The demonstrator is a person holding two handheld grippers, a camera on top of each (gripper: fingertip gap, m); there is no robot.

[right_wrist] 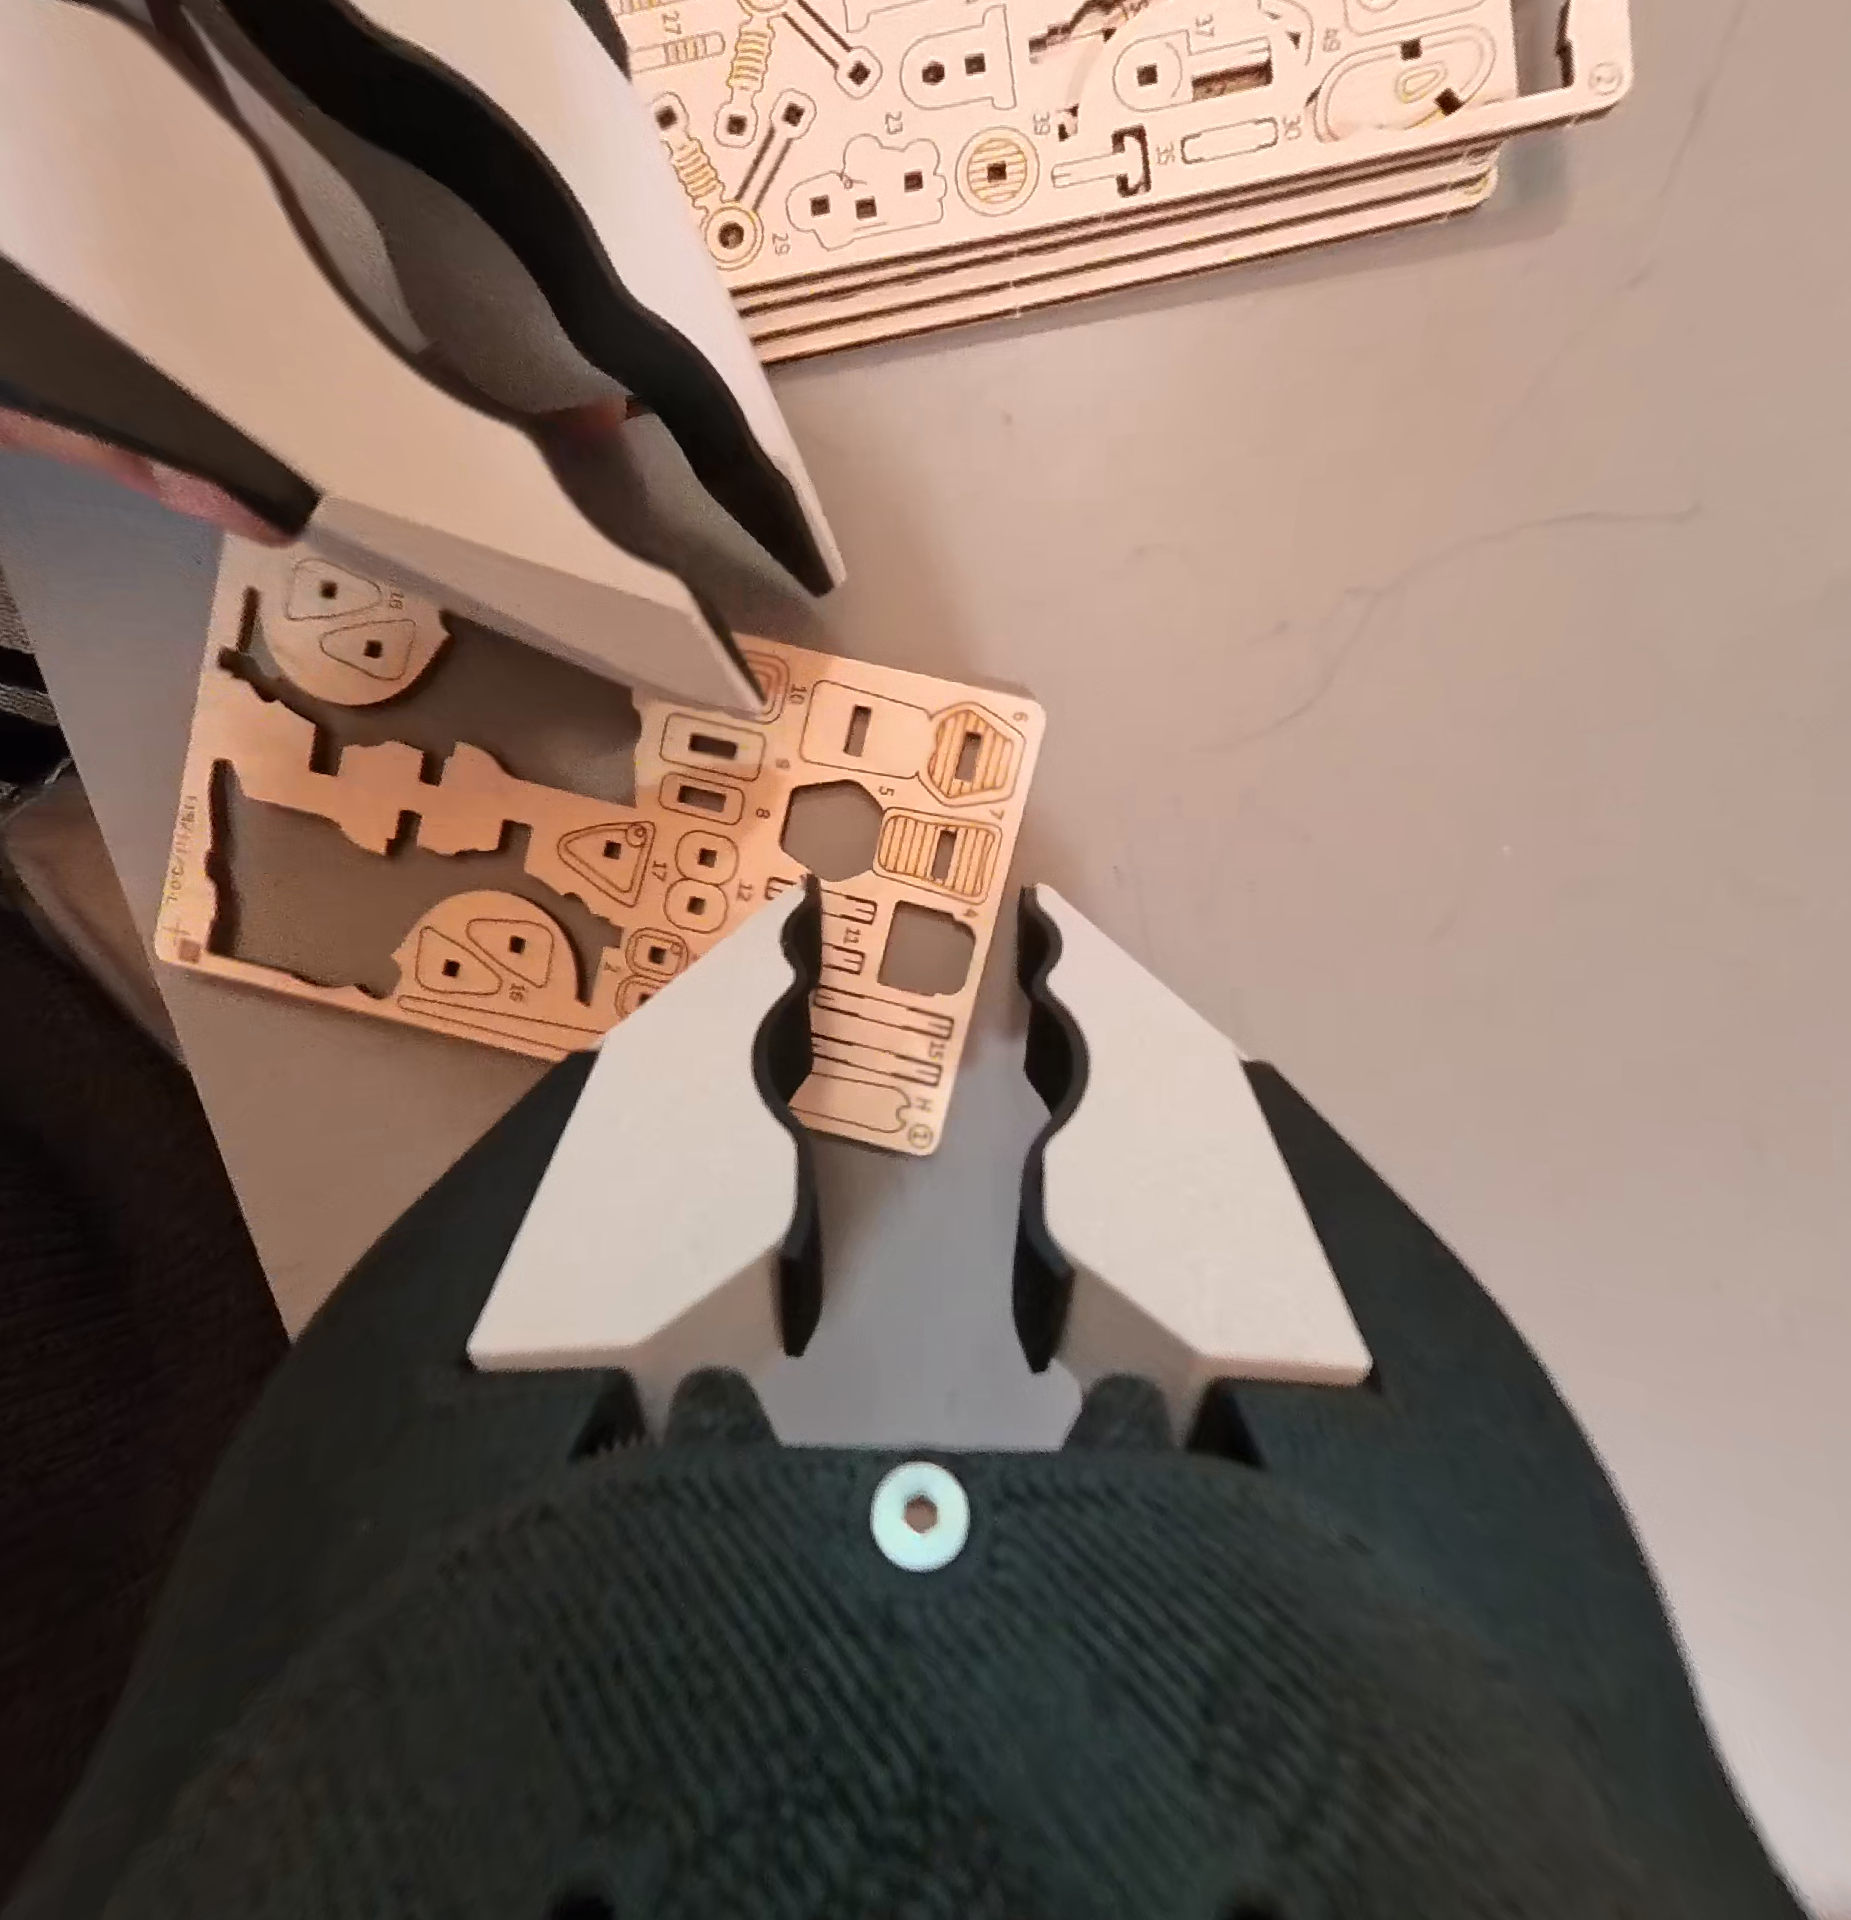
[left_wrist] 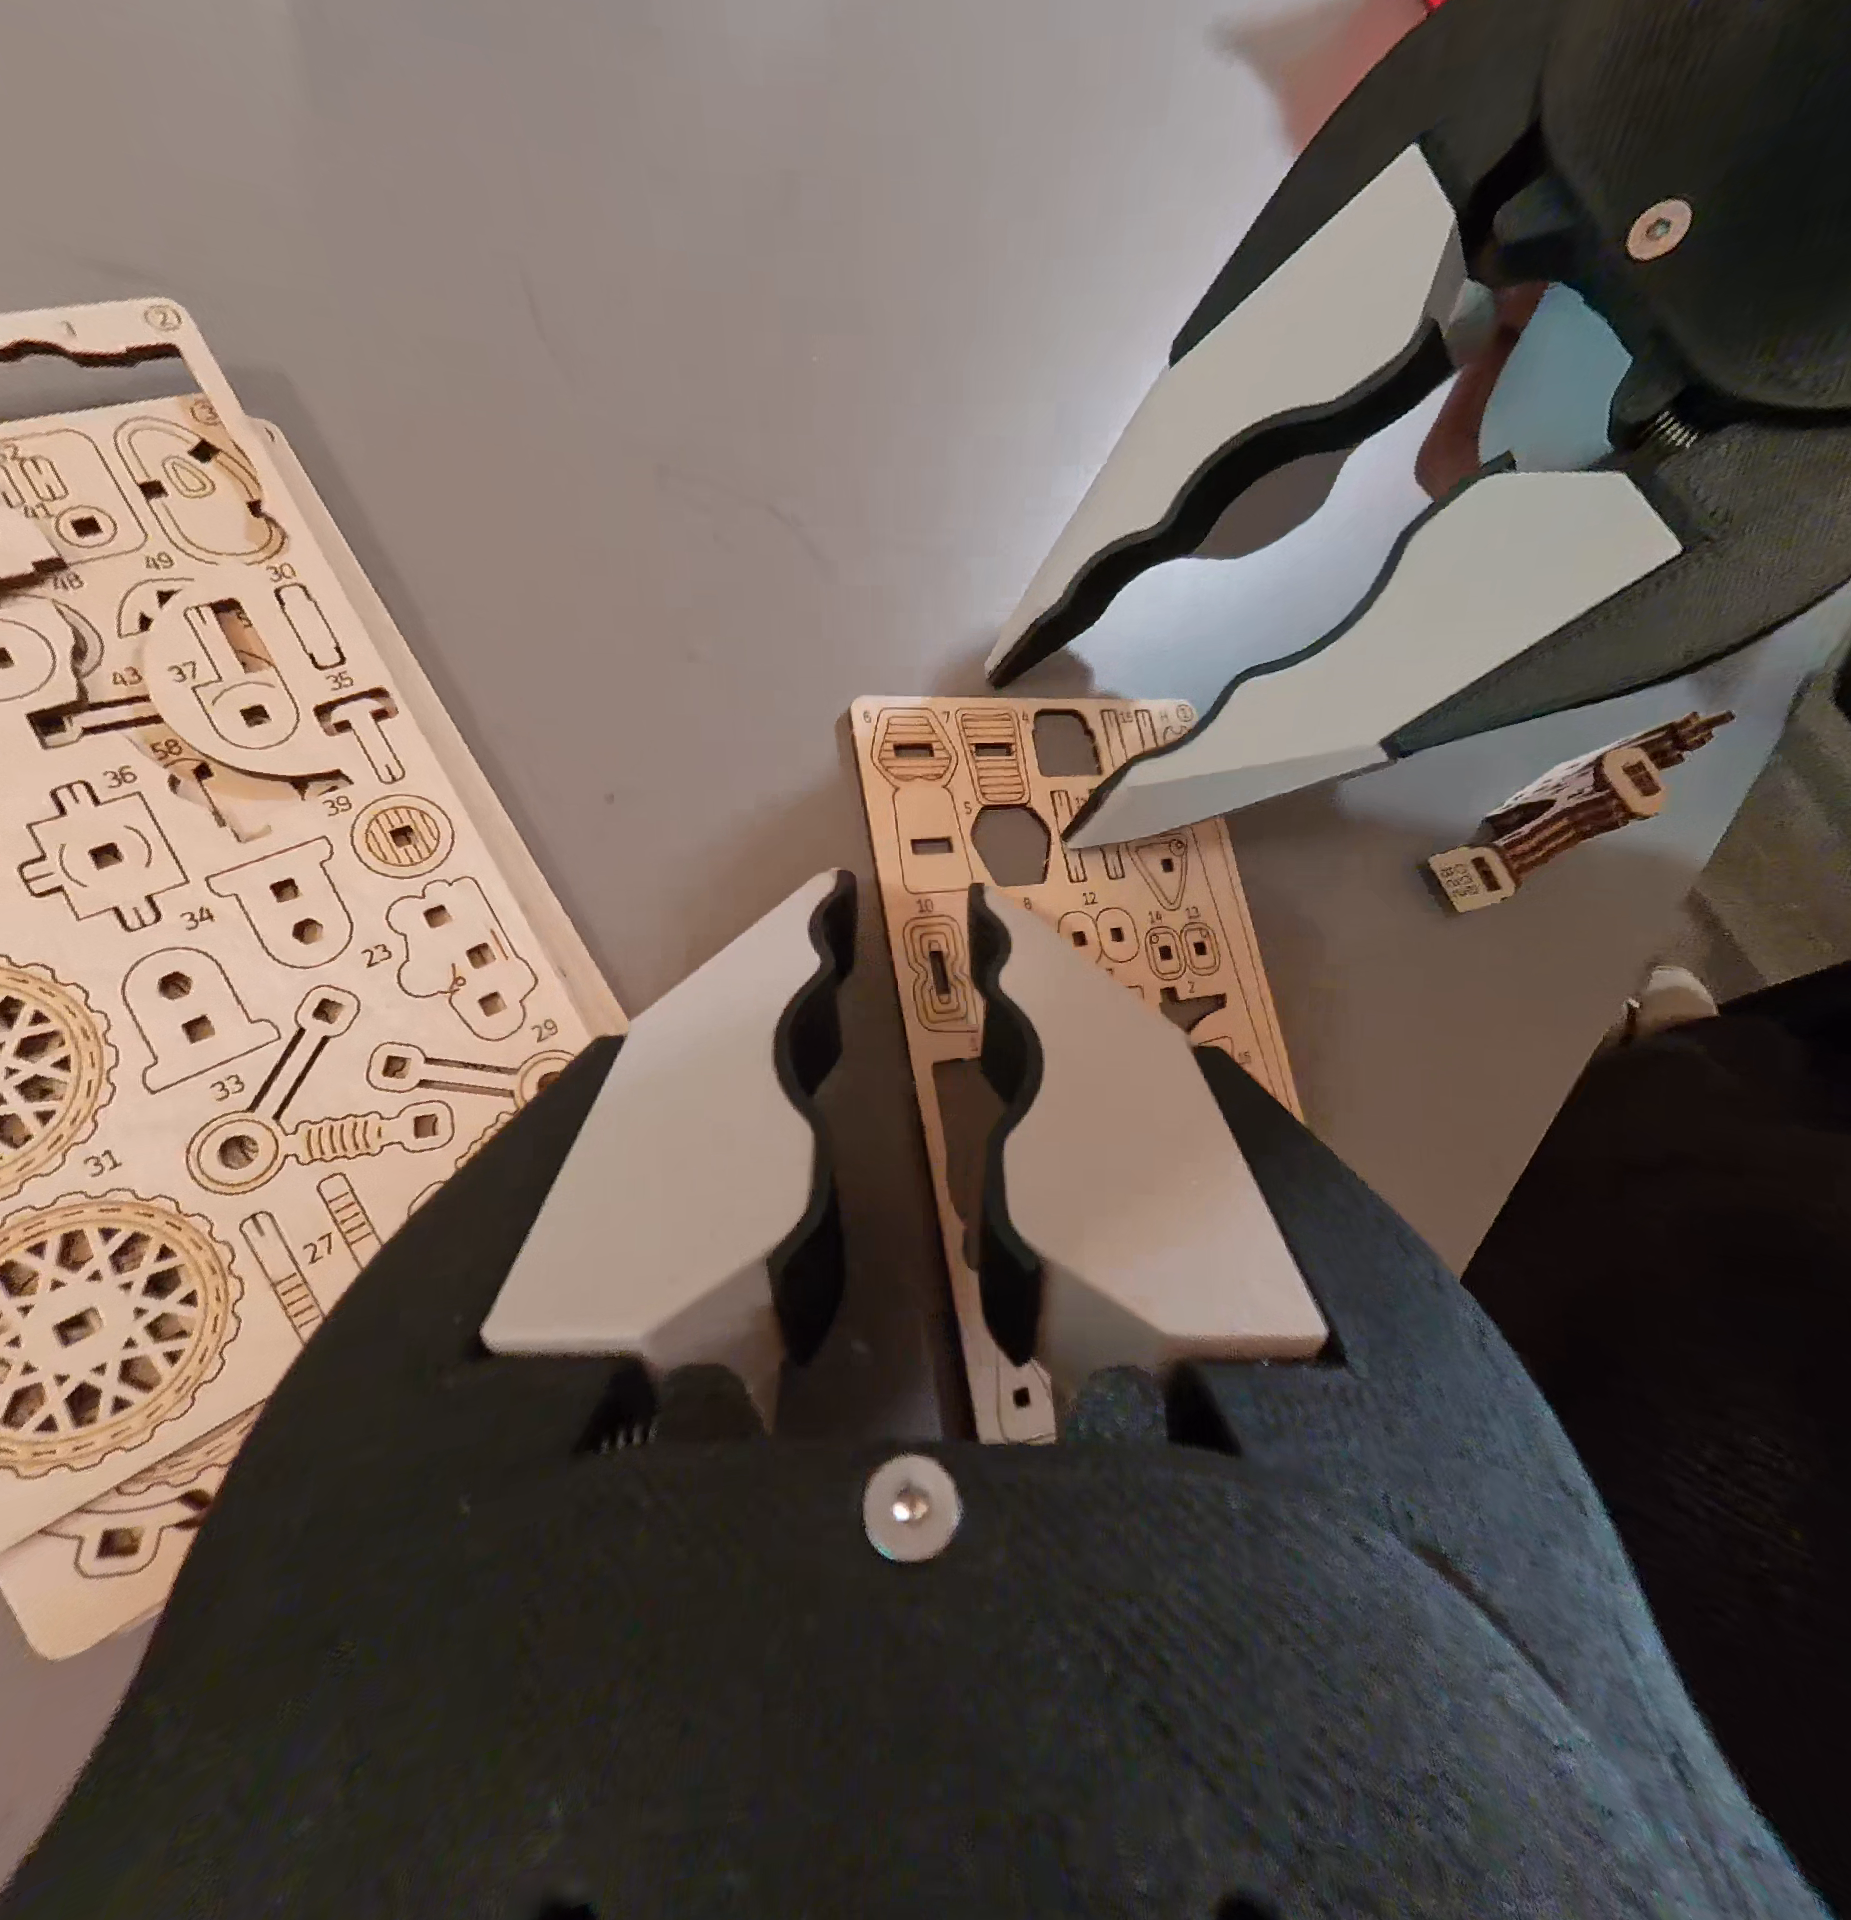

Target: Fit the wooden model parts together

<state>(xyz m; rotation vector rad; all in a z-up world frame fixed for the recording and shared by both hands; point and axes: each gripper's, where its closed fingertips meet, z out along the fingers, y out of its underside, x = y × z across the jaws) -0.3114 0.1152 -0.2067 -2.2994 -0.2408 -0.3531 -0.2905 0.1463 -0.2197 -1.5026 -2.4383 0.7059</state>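
A small wooden parts sheet [left_wrist: 921, 800] lies flat on the grey table, with several parts punched out, leaving holes. My left gripper [left_wrist: 913, 891] is open and empty, its fingers straddling the sheet's left edge. My right gripper [left_wrist: 1035, 756] comes in from the upper right, open and empty, with its lower fingertip [left_wrist: 1075, 836] at the sheet beside a hexagonal hole. In the right wrist view the sheet [right_wrist: 588, 831] lies ahead of my right gripper [right_wrist: 919, 896], and the left gripper [right_wrist: 791, 644] has one fingertip on the sheet's far side. A small assembled wooden piece [left_wrist: 1555, 821] lies to the right.
A stack of larger wooden parts sheets [left_wrist: 173, 883] lies to the left and also shows at the top of the right wrist view [right_wrist: 1108, 156]. The table's edge runs close on the right, with dark fabric [left_wrist: 1679, 1195] beyond it. Left tips to right tips: about 5 centimetres. The right tips stand about 12 centimetres off the small assembled wooden piece [left_wrist: 1555, 821].
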